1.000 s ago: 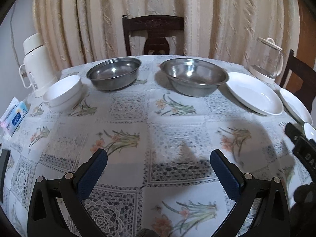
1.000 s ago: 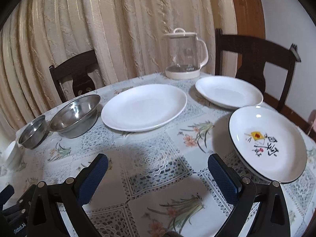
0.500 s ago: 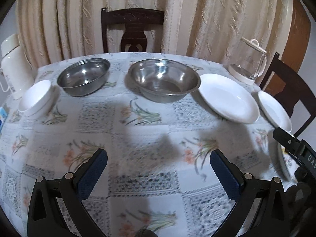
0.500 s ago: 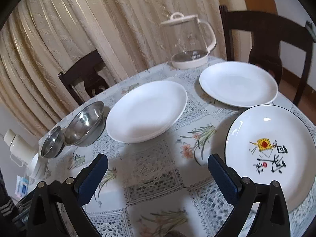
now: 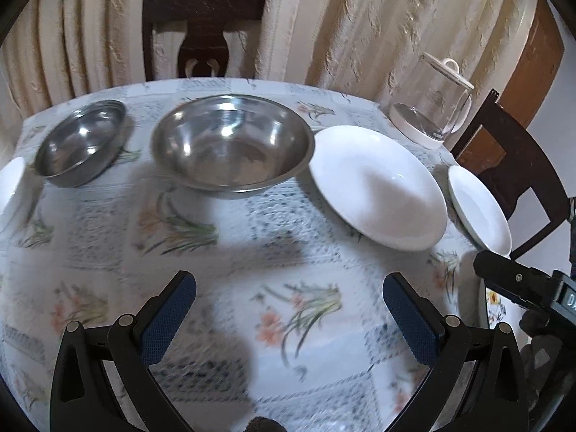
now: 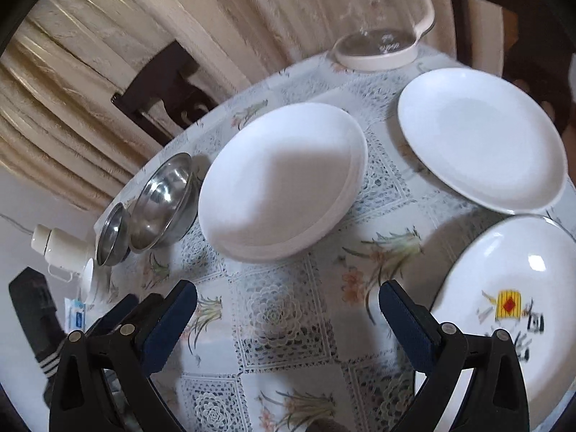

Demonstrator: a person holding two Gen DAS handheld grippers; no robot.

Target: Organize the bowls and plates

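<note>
On the flowered tablecloth a large steel bowl (image 5: 230, 144) (image 6: 162, 201) stands mid-table, with a smaller steel bowl (image 5: 81, 142) (image 6: 111, 239) to its left. A big white plate (image 5: 376, 185) (image 6: 280, 180) lies to the right, a smaller white plate (image 5: 480, 208) (image 6: 482, 136) beyond it. A black-rimmed decorated plate (image 6: 504, 309) lies at the near right edge. My left gripper (image 5: 289, 309) hovers open and empty over the cloth in front of the large bowl. My right gripper (image 6: 288, 320) is open and empty, its right finger beside the decorated plate.
A glass kettle (image 5: 432, 108) (image 6: 381, 25) stands at the back right. A white thermos (image 6: 61, 250) and white bowls (image 5: 12, 183) sit at the left. Dark wooden chairs (image 5: 201, 32) ring the table in front of cream curtains.
Both grippers have moved forward and rightward over the table. The plates and large bowl loom closer, and the right view has tilted. Both stay open and empty.
</note>
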